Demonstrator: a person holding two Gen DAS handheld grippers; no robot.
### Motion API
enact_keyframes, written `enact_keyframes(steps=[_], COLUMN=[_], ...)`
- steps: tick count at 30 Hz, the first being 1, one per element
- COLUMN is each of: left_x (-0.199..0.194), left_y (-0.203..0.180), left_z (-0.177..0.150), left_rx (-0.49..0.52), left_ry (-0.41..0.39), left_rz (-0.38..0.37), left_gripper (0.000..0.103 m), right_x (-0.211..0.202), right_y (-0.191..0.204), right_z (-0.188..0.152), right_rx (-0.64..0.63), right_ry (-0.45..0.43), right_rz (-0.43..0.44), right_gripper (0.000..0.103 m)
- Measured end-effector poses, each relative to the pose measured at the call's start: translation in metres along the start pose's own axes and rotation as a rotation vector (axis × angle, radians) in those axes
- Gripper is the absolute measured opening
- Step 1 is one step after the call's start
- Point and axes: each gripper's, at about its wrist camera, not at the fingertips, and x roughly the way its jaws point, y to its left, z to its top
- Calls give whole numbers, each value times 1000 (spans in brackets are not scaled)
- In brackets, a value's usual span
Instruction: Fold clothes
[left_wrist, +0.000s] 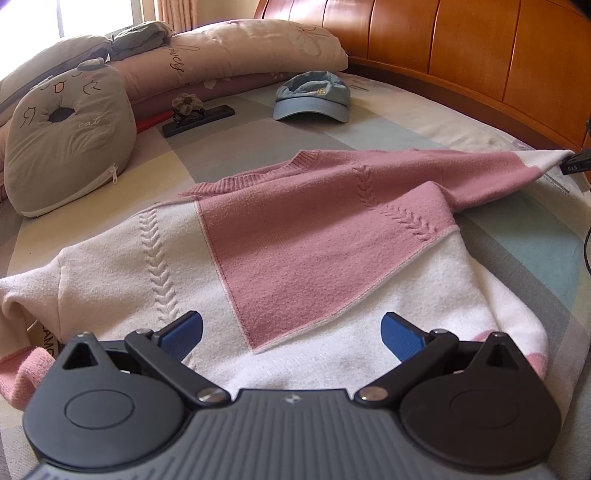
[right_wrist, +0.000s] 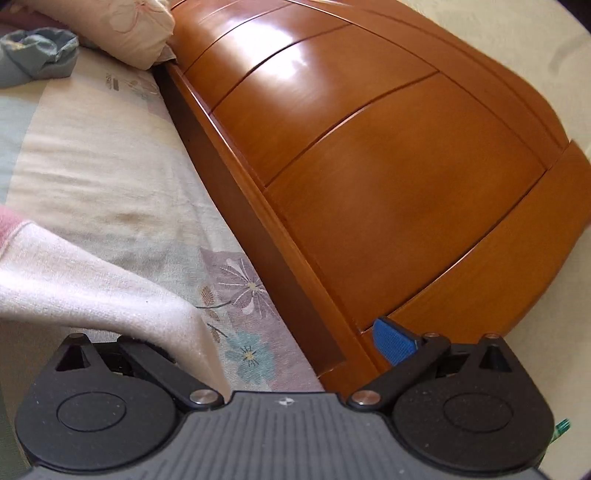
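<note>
Nearest, the left claw (left_wrist: 291, 334) hangs with its pads wide apart over the white hem of the sweater (left_wrist: 280, 236), which lies spread face-up on the bed (left_wrist: 524, 254). Farther right, one sleeve (left_wrist: 517, 166) is stretched out taut to the right claw (right_wrist: 295, 343). There the cuff (right_wrist: 110, 295) drapes over its left pad while the right pad stands clear, so the grip looks loose. The cuff could slip free mid-fold, or pulling could drag the body askew toward the headboard (right_wrist: 369, 166).
</note>
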Motion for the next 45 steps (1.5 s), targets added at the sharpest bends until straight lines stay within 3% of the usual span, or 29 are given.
enact_keyframes(steps=[4,8,11,15,20,23,28,33,36,40,45], left_x=[-1,-2,-4,-6,-7,-3,1,3,4,5,9], left_y=[-2,1,3,3,-2,-5,-9,-10,-9,-8,-10], left_z=[-1,0,3,11,13,11,13,13,14,17,26], left_rx=[12,16,15,12,24,31,37,42,44,48,58], left_ry=[0,-3,-11,-33,-37,-17,-7,0,0,-11,-36], left_rz=[-7,-2,-2,-4,-11,-8,0,11,21,29,28], left_gripper=[102,102,102,102,102,102,102,102,102,102,102], right_x=[8,5,-11,-31,-12,-4,31,68,73,60,28], right_y=[13,-5,-25,-39,-33,-16,-8,-44,-66,-84,-49], right_z=[-15,-27,-25,-14,-10,-17,-21,-32,-40,-43,-12], right_rx=[-38,103,226,377,638,674,741,872,882,865,703], right_ry=[137,238,234,158,270,310,247,182,175,139,81], right_rz=[165,331,463,631,928,992,929,716,606,573,707], right_gripper=[103,103,103,103,103,103,103,103,103,103,103])
